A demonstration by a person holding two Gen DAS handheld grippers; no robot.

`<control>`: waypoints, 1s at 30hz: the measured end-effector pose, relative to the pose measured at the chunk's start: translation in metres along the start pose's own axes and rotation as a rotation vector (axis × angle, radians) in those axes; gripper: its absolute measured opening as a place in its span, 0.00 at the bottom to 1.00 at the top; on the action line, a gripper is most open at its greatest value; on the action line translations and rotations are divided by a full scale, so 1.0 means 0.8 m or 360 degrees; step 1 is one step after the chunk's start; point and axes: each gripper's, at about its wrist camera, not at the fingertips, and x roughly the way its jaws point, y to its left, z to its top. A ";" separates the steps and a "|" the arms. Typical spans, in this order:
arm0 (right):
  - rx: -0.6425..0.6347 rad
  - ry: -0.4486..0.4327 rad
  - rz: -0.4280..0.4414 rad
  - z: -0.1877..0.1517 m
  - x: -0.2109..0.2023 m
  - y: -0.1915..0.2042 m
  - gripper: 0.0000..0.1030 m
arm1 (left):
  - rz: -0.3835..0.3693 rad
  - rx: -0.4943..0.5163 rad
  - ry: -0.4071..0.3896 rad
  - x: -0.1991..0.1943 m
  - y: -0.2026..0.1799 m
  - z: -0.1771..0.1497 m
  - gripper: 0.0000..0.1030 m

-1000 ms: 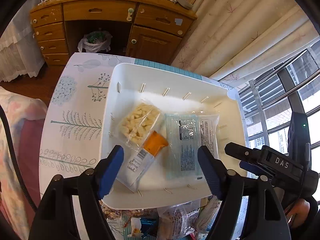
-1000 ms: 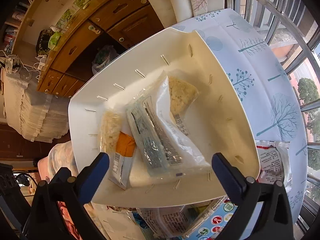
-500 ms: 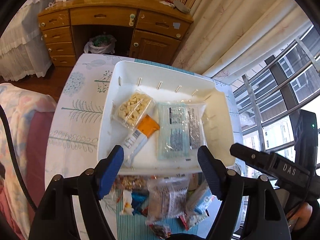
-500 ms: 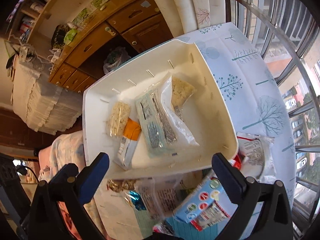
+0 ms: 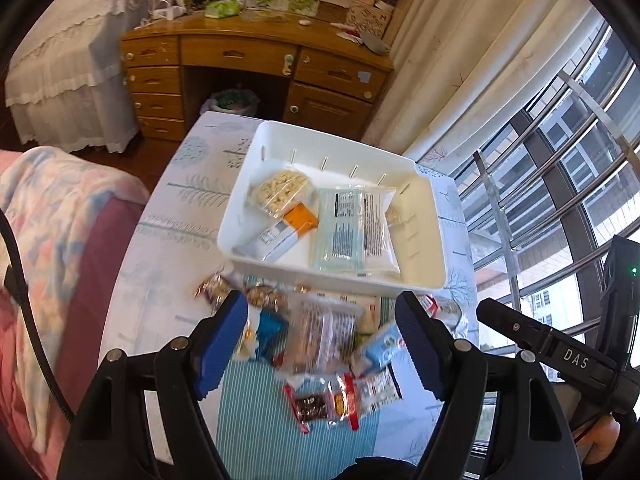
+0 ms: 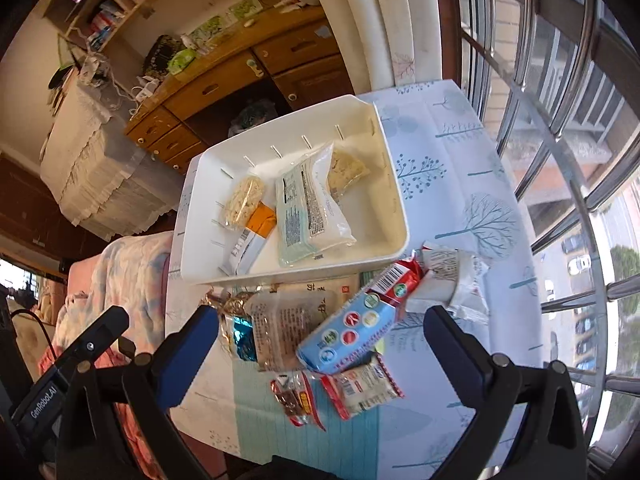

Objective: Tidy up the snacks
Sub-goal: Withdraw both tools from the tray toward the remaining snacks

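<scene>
A white tray (image 5: 434, 236) (image 6: 394, 184) sits on the far half of the patterned table. It holds a clear bag of pale puffs (image 5: 282, 192) (image 6: 244, 200), an orange-and-white bar (image 5: 286, 232) (image 6: 252, 238) and a flat pale green packet (image 5: 354, 232) (image 6: 306, 212); the right wrist view also shows a crumbly snack (image 6: 348, 168) behind the packet. Loose snacks lie in a heap in front of the tray, among them a blue box (image 6: 352, 334) and a clear packet (image 5: 320, 336) (image 6: 284, 328). My left gripper (image 5: 322, 344) and right gripper (image 6: 320, 350) both hover open above that heap, holding nothing.
A wooden desk with drawers (image 5: 256, 68) (image 6: 224, 88) stands beyond the table. A bed with a floral blanket (image 5: 48, 240) lies to the left. Barred windows (image 6: 560, 160) and curtains (image 5: 480, 60) line the right side. A crumpled white wrapper (image 6: 452, 280) lies right of the tray.
Both grippers have pulled back and risen away from the tray. The tray looks smaller and farther, and the heap of loose snacks in front of it has come into view.
</scene>
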 end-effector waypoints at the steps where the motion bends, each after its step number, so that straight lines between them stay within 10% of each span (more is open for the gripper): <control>1: -0.0014 -0.0009 0.0002 -0.005 -0.005 -0.002 1.00 | 0.0008 -0.0009 -0.0008 -0.006 -0.001 -0.007 0.73; 30: -0.0420 -0.0094 0.0078 -0.154 -0.009 -0.035 0.99 | 0.0139 -0.0238 0.0233 -0.015 0.025 -0.177 0.77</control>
